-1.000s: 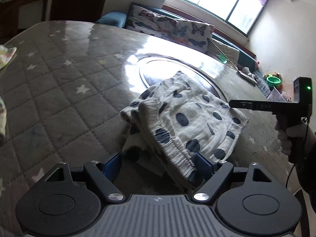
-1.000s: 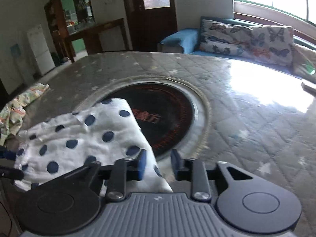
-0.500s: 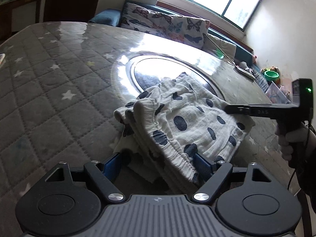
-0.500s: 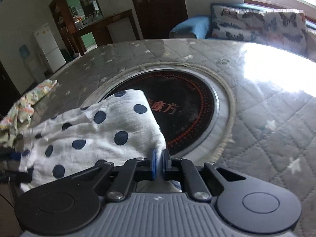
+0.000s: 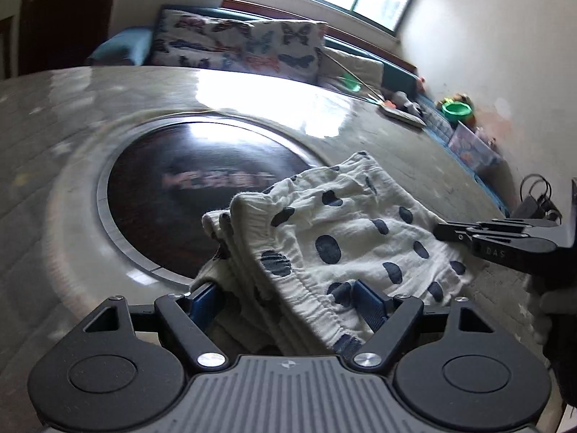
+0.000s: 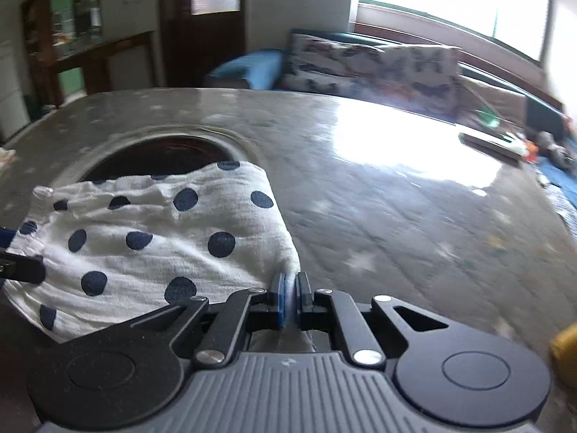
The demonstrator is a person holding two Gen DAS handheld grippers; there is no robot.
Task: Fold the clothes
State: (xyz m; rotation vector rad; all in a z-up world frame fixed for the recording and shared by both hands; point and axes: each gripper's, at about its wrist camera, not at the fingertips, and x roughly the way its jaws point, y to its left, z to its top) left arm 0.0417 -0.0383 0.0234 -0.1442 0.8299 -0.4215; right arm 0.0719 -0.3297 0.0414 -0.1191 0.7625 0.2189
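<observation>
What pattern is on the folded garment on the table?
White fabric with dark navy polka dots on the garment, clearest in the right wrist view.

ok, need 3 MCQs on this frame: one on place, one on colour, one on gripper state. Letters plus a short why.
1. Where does the garment lie?
A. on the sofa
B. on the table, partly over the dark round inset
C. on the floor

2. The garment's dots are:
A. red
B. green
C. dark blue

3. The right gripper is:
A. wide open
B. shut on the garment's edge
C. out of view

Answers:
1 B: the cloth overlaps the inset's rim.
2 C: navy spots on white fabric.
3 B: both blue pads pinch white cloth.
</observation>
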